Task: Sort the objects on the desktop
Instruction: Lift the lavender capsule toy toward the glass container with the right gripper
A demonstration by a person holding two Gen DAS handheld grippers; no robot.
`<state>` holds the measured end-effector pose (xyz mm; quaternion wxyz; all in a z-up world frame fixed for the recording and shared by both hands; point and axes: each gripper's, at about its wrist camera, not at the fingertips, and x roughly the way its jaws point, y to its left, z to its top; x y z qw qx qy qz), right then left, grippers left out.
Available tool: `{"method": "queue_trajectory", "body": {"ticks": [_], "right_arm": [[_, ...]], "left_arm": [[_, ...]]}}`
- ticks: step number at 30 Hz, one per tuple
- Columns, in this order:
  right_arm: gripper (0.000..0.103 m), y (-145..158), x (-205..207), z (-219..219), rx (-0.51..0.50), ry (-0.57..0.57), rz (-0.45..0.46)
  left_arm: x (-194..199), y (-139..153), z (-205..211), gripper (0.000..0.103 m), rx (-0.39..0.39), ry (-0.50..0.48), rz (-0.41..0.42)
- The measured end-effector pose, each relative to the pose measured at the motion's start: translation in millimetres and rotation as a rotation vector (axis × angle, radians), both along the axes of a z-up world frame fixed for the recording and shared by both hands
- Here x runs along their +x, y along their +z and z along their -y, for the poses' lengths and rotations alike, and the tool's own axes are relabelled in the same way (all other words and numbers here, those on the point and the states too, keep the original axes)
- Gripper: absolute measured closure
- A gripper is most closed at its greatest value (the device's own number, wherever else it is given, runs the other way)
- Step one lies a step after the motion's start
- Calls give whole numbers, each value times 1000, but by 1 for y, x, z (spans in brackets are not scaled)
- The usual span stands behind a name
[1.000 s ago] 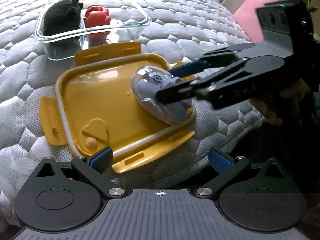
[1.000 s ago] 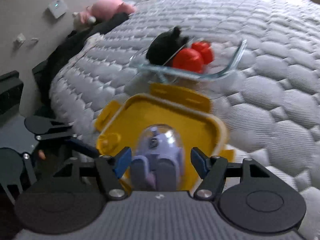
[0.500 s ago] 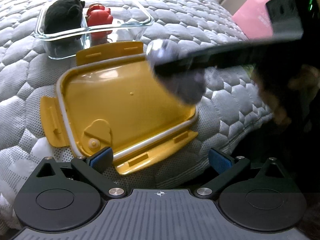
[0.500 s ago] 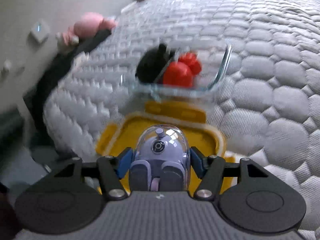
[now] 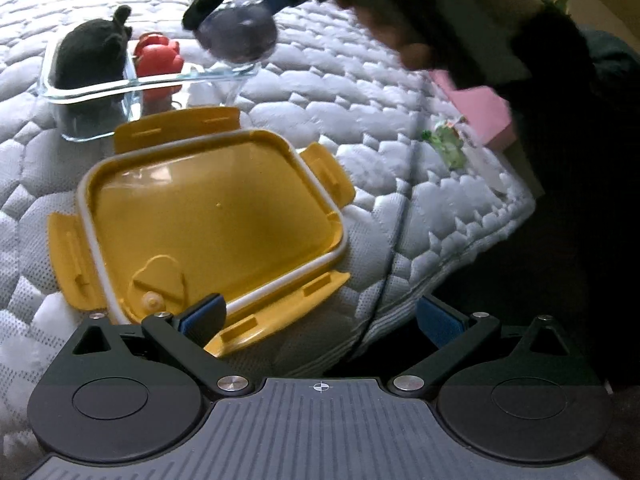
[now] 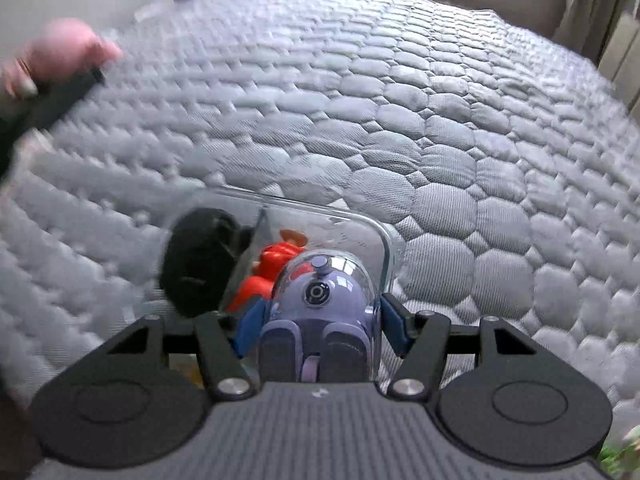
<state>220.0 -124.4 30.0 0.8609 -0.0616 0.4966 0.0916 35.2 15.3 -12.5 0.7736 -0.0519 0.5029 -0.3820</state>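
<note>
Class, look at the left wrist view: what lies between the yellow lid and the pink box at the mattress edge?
Mostly bare quilted mattress; between the yellow lid and the pink box lies only a small green item, close beside the box.

A purple toy under a clear dome (image 6: pixel 320 292) hangs above a glass box (image 5: pixel 132 84) holding a black plush (image 5: pixel 94 50) and red toy (image 5: pixel 158 54).

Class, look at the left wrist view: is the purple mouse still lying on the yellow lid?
No: the purple mouse is gripped in the right claw above the glass container, and the yellow lid lies bare.
</note>
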Motion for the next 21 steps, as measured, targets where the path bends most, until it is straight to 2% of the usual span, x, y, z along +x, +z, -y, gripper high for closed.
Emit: {"method": "queue_trajectory", "body": {"ticks": [7,12,21], "right_arm": [[39,-32,13,-54,-381,14,32],[39,-43,15,-60,-449,8,19],[39,-40,15,-60,-438,22,7]], "left_arm": [[-1,-2,-26,0,-85,20,0],[1,-4,-35,0,-122,25,-10],[3,-10,-36,0,-132,31,-29]]}}
